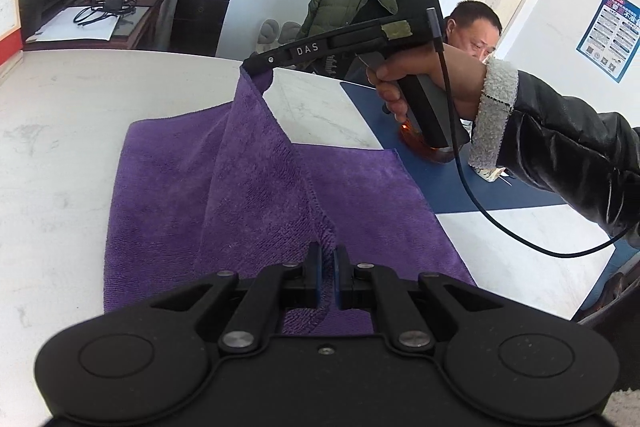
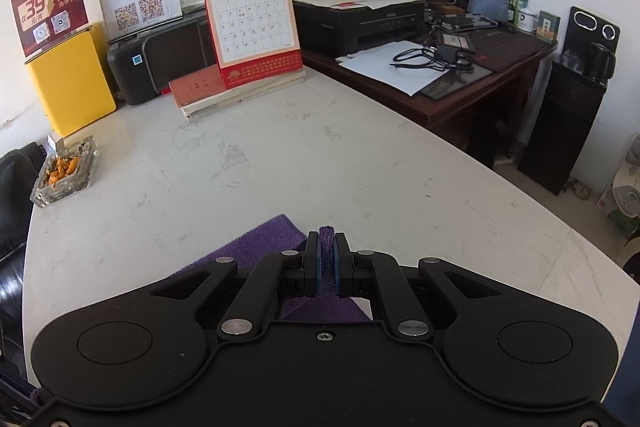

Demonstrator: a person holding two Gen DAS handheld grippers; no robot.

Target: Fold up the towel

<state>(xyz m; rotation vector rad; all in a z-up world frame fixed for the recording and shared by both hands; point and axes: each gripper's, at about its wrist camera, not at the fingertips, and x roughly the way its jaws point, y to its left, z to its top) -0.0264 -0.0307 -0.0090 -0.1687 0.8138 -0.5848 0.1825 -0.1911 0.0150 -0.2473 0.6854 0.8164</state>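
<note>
We see the purple terry towel (image 1: 248, 187) lying on the pale marbled counter (image 1: 60, 147), one stitched hem lifted into a ridge. Left claw (image 1: 328, 267) pinches its 6 o'clock end; right claw (image 1: 256, 65) pinches the 12 o'clock corner. Bare counter lies at 9 o'clock.

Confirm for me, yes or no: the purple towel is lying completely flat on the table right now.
No: the right gripper pinches one corner of the purple towel and holds it lifted above the table.

Bare tabletop (image 2: 280, 155) lies open ahead; calendar (image 2: 250, 15) and ashtray (image 2: 66, 173) seemingly crowd its far edge.
</note>
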